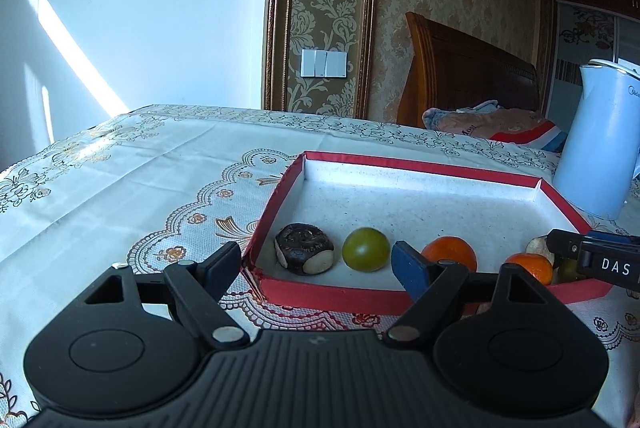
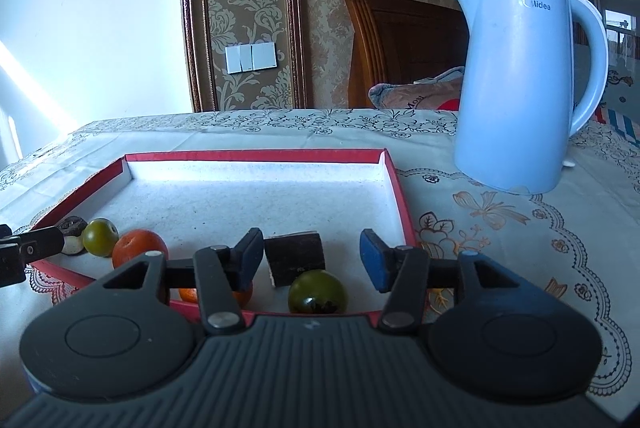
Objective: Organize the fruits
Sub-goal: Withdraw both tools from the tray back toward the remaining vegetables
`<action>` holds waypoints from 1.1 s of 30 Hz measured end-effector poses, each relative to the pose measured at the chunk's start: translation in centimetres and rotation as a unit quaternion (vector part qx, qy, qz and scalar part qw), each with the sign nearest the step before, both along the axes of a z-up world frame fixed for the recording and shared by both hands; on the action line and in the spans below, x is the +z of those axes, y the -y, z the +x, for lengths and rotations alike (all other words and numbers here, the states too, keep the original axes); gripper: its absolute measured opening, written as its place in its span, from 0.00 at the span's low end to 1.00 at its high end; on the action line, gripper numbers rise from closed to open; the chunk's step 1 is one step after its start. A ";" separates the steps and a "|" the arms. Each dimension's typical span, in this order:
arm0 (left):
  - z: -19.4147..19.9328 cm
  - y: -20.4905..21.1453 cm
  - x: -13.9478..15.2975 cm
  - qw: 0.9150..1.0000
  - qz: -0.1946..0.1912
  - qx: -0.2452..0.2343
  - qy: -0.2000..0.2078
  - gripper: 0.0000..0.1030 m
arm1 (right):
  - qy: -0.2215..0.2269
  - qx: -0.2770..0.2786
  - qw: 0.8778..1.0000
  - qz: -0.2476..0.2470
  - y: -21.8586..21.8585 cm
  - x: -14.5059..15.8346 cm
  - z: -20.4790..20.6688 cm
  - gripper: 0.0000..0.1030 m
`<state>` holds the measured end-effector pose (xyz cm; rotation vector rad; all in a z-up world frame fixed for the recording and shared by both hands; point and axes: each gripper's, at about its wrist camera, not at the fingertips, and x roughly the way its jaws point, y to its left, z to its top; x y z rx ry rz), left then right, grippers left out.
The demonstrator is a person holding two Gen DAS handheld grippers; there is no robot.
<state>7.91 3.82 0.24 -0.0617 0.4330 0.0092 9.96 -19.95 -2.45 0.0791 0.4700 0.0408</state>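
Observation:
A shallow red-rimmed tray (image 1: pixel 424 167) with a white floor lies on the tablecloth; it also shows in the right wrist view (image 2: pixel 394 180). Along its near side lie a dark brown chestnut-like piece (image 1: pixel 304 248), a green fruit (image 1: pixel 366 249), an orange (image 1: pixel 450 252) and a smaller orange (image 1: pixel 532 266). My left gripper (image 1: pixel 316 264) is open and empty over the tray's near left corner. My right gripper (image 2: pixel 310 260) is open and empty above a dark brown piece (image 2: pixel 295 258) and a green fruit (image 2: pixel 318 292). An orange (image 2: pixel 136 246) and a green fruit (image 2: pixel 100 237) lie further left.
A light blue electric kettle (image 2: pixel 516 84) stands on the table right of the tray; it also shows in the left wrist view (image 1: pixel 600 144). The patterned tablecloth (image 1: pixel 120 180) covers the table. A wooden headboard and folded blanket (image 1: pixel 492 124) lie behind.

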 end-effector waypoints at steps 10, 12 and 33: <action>-0.9 -1.5 0.0 0.999 -0.033 0.000 -0.013 0.80 | 0.000 0.001 0.999 0.036 1.6 0.5 -1.7 0.49; -1.0 -1.4 -0.1 0.999 -0.031 -0.001 -0.018 0.80 | 0.001 0.005 0.999 0.045 2.0 0.5 -2.4 0.50; -1.7 -1.1 -0.4 0.999 -0.023 -0.025 -0.034 0.80 | -0.026 0.116 0.993 0.020 0.1 0.6 -7.8 0.49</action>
